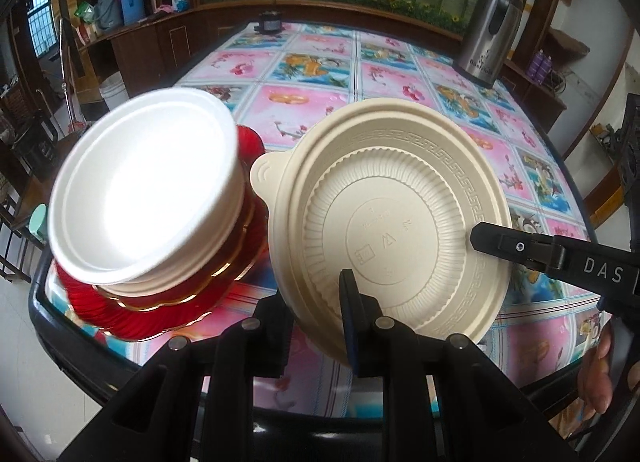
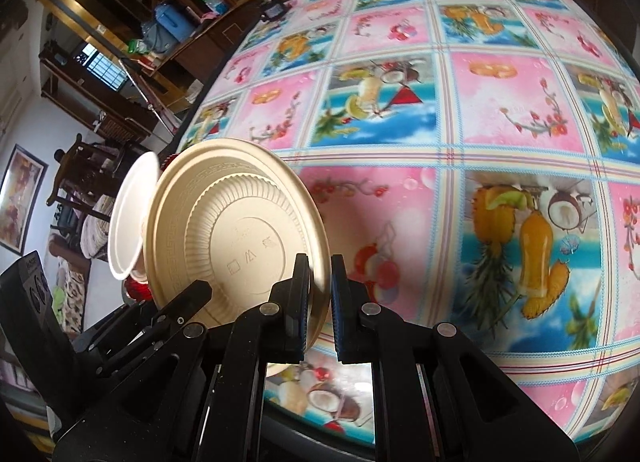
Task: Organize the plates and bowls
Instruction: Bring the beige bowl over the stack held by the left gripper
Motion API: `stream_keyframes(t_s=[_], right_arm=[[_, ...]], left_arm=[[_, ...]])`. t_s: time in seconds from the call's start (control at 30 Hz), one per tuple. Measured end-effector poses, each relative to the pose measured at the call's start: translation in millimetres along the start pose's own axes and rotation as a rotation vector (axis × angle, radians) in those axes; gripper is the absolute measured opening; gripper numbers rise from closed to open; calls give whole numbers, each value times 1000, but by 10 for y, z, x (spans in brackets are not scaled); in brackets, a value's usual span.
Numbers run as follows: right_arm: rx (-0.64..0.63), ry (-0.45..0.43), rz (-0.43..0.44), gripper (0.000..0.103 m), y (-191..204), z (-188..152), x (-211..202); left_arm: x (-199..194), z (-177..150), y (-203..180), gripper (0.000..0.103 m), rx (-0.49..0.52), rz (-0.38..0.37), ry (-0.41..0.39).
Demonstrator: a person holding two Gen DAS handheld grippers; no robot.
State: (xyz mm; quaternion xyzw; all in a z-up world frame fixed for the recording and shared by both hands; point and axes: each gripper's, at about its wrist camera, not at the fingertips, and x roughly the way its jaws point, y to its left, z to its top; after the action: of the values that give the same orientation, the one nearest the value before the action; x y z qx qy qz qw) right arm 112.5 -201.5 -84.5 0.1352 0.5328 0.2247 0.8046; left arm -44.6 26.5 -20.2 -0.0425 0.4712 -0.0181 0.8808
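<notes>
A beige bowl is held tilted on edge above the table, its ribbed underside toward both cameras. My left gripper is shut on its lower rim. My right gripper is shut on the same bowl at its right rim, and its finger shows in the left wrist view. To the left, a white bowl sits on top of a stack over red gold-trimmed plates. It also shows edge-on in the right wrist view.
The table has a pink and blue fruit-print cloth. A steel kettle stands at the far right corner and a small dark object at the far edge. Wooden cabinets and chairs surround it.
</notes>
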Motion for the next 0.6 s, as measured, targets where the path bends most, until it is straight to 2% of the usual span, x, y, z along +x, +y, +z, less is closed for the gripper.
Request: stream_keyframes(t_s=[0.37, 0.6], right_arm=[[-100, -74, 4, 9, 533, -3, -293], [-189, -111, 18, 10, 1034, 64, -383]], left_arm=[[-492, 43, 265, 21, -32, 3, -113], [-753, 143, 569, 21, -70, 43, -187]])
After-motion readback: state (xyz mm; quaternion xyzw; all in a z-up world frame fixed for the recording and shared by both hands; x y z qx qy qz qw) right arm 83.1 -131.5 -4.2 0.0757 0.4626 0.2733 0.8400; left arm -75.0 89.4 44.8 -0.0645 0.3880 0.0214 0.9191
